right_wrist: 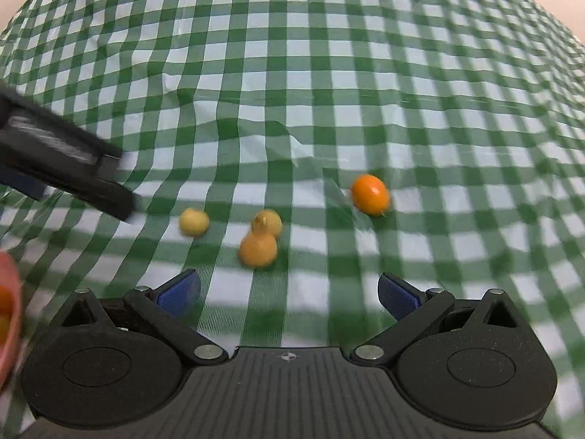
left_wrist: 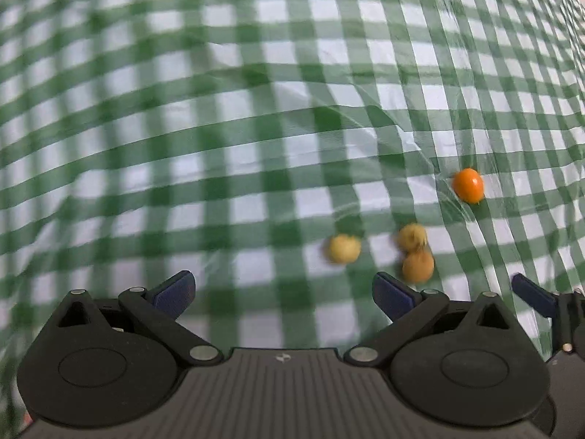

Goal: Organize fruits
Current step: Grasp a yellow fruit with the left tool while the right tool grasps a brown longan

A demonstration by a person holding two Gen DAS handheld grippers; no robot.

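On wrinkled green-and-white checked plastic tablecloth (right_wrist: 365, 84), four small round fruits are seen: orange one (right_wrist: 370, 194) apart, three yellowish ones (right_wrist: 258, 248) clustered. Left gripper (left_wrist: 283, 292) and right gripper (right_wrist: 289, 291) are held wide, empty.

Soft, even room light falls on the green-and-white checked plastic tablecloth (left_wrist: 256, 146), bright enough but without hard shadows; only faint dark smudges sit under the small round yellow fruits (right_wrist: 257, 245). Creases in the cloth catch thin white glare. The glossy orange oval fruit (right_wrist: 370, 194) carries a small highlight. Both fisheye views bow the checks outward and squeeze them at the rims. The left wrist view is smeared with motion blur, worst on its left half; in the right wrist view the black left gripper (right_wrist: 65, 161) is blurred
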